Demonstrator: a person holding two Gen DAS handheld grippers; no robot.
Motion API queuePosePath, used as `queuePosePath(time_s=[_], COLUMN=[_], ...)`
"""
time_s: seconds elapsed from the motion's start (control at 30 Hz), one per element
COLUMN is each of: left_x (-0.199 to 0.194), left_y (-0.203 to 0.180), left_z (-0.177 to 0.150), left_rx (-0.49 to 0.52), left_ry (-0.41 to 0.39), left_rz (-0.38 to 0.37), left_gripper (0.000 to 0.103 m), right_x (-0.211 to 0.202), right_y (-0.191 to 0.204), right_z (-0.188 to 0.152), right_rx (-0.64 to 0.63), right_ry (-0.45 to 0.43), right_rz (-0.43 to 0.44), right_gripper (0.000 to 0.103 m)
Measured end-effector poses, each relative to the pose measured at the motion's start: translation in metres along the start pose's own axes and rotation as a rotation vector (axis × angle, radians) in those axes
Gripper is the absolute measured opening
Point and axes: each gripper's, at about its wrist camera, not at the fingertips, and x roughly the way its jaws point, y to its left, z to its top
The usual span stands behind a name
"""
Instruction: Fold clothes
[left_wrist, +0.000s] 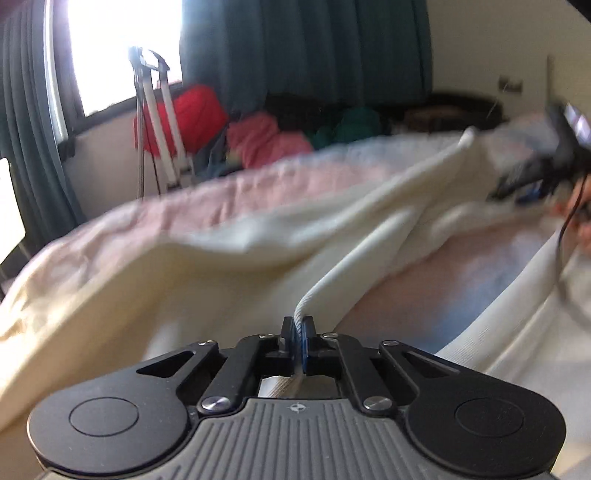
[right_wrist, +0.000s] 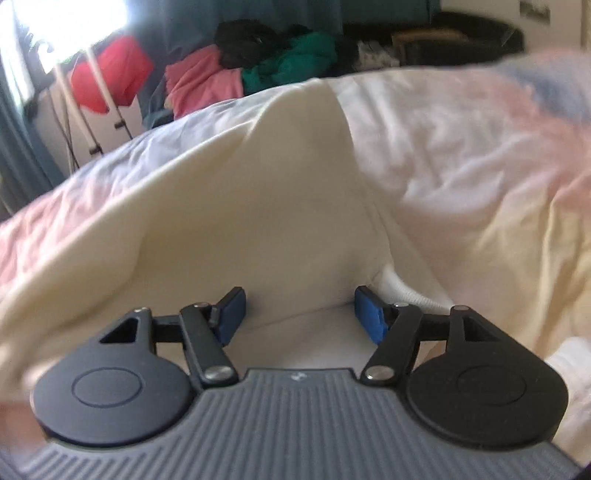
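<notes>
Left gripper clamped on the ribbed hem of the cream garment; right gripper spread, holding nothing.

The garment lies across the bed, partly lifted by the left grip. To fold cleanly, keep the hem taut and close the right jaws on the ribbed edge just beside its blue pad before carrying both corners over. The left view alone shows the pinched hem and the right gripper from outside; the right view alone shows the open jaws and the garment's flat panel.
</notes>
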Motion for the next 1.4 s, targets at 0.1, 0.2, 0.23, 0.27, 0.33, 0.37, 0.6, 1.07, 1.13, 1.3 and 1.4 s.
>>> queuePosePath(time_s=[0.1,0.2,0.23,0.27,0.33,0.37,0.6,1.07,1.13,1.3,1.4], left_x=[-0.041,-0.079,-0.085,-0.091,-0.101,-0.102,-0.101,-0.083,-0.083,-0.096,-0.083], left_y=[0.003,-0.006,-0.010,-0.015,-0.023,-0.026,-0.039,0.027,0.043,0.041,0.015], left_z=[0.008,0.003,-0.002,-0.007,-0.019,-0.026,-0.052,-0.012,0.002,0.001,-0.019], left_rx=[0.006,0.014,0.009,0.004,-0.023,-0.057,-0.166,-0.386,-0.446,-0.403,-0.316], left_ry=[-0.076,-0.081,-0.065,-0.050,-0.018,-0.002,0.014,-0.185,-0.236,-0.270,-0.152], left_rz=[-0.020,-0.048,-0.050,-0.053,-0.056,-0.053,-0.026,-0.030,-0.032,-0.076,-0.114], left_gripper=[0.003,0.003,0.003,0.003,0.003,0.003,0.003,0.003,0.003,0.003,0.003], right_x=[-0.017,-0.033,-0.041,-0.048,-0.060,-0.065,-0.071,-0.040,-0.069,-0.124,-0.116], right_y=[-0.010,-0.024,-0.028,-0.032,-0.041,-0.044,-0.051,-0.002,0.009,-0.011,-0.037], right_z=[-0.002,-0.005,-0.007,-0.010,-0.014,-0.017,-0.020,0.111,0.132,0.107,0.071], right_rx=[0.050,0.130,0.168,0.218,0.325,0.377,0.588,0.473,0.453,0.379,0.415], right_ry=[-0.013,-0.041,-0.055,-0.065,-0.084,-0.091,-0.070,-0.217,-0.351,-0.606,-0.554], right_rz=[0.026,0.070,0.101,0.145,0.240,0.283,0.397,0.130,0.243,0.333,0.285], right_gripper=[0.067,0.067,0.068,0.068,0.068,0.069,0.070,0.006,0.006,0.006,0.006])
